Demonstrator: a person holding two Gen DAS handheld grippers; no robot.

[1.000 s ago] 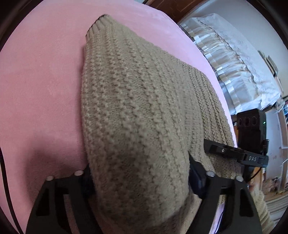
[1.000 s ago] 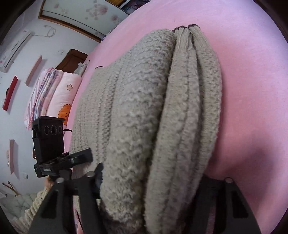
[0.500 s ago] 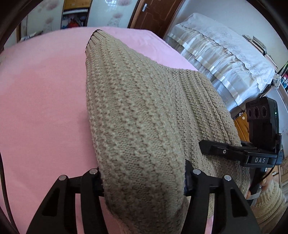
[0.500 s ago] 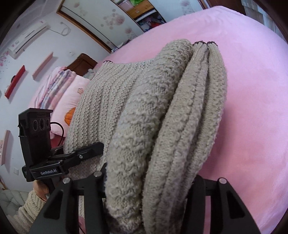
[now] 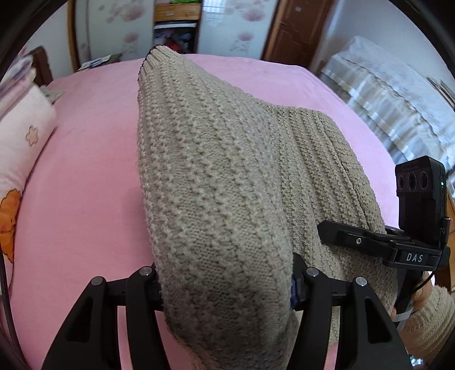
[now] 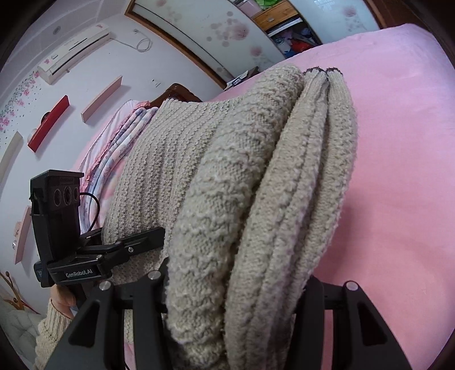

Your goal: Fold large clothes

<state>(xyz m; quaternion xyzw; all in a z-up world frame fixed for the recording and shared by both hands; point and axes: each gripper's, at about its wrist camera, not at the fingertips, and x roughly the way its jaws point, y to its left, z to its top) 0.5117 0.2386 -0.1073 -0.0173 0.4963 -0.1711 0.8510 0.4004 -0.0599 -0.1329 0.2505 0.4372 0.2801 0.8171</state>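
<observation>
Left gripper (image 5: 226, 280): jaws clamped on a thick bundle of the beige knit sweater (image 5: 216, 176), held at 6 o'clock in its own view. Cloth fills the gap fully.

Right gripper (image 6: 236, 287): likewise clenched on the sweater (image 6: 227, 199), on several stacked layers whose ribbed edges show side by side toward 1 o'clock.

Sweater runs from each set of jaws straight toward 12 o'clock, long axis along the fingers, far end draping toward the pink bedspread (image 5: 85, 170). The span between the two grips runs crosswise; each gripper shows in the other's view, at 4 and 8 o'clock. Neither looks nearer the far end.

Judgement: a held edge mid-fold; next move likely carries both grips forward together, keeping level.

Beyond: pillow (image 5: 20, 136) at 9 o'clock, wardrobe (image 5: 176, 25) at 12.
</observation>
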